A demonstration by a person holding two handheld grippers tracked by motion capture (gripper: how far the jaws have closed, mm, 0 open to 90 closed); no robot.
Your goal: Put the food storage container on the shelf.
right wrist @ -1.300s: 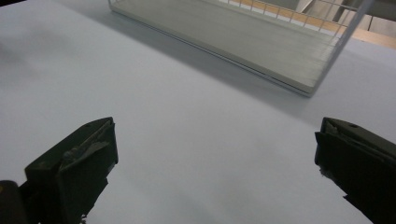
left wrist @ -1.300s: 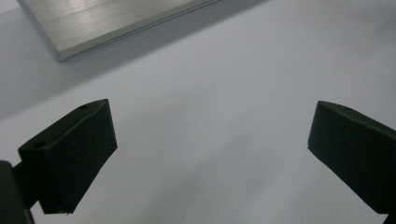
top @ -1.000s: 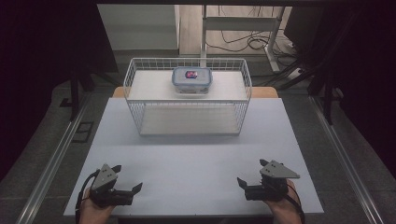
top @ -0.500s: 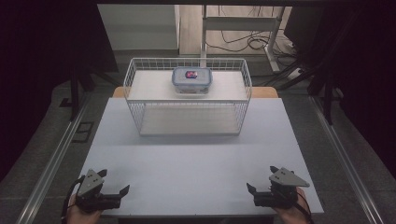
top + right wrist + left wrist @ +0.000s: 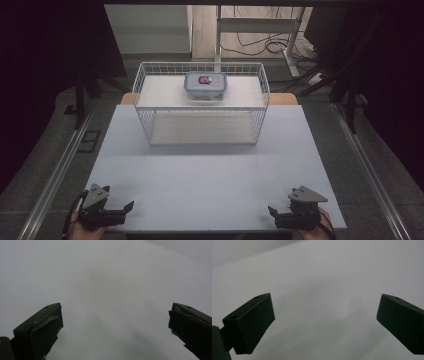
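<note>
Both grippers wait at the near edge, nothing in hand.

The table (image 5: 210, 175) carries a wire basket (image 5: 202, 107) at its far side, a lidded box (image 5: 205, 84) inside it at the back. Left gripper (image 5: 131, 206) and right gripper (image 5: 271, 210) rest wide open, well apart from it. Next comes a long reach forward.

The scene is seen by the high view from above the near edge of the white table (image 5: 210, 170), faced forward and down, so that the wire basket (image 5: 202, 107) at the far side is taken in from a distance. The left gripper view is carried low and close over the table (image 5: 324, 277), aimed along its own two black jaws (wide apart at the frame's sides). The right gripper view is set likewise over the table (image 5: 112, 277). The bare white tabletop is shared by all three.
</note>
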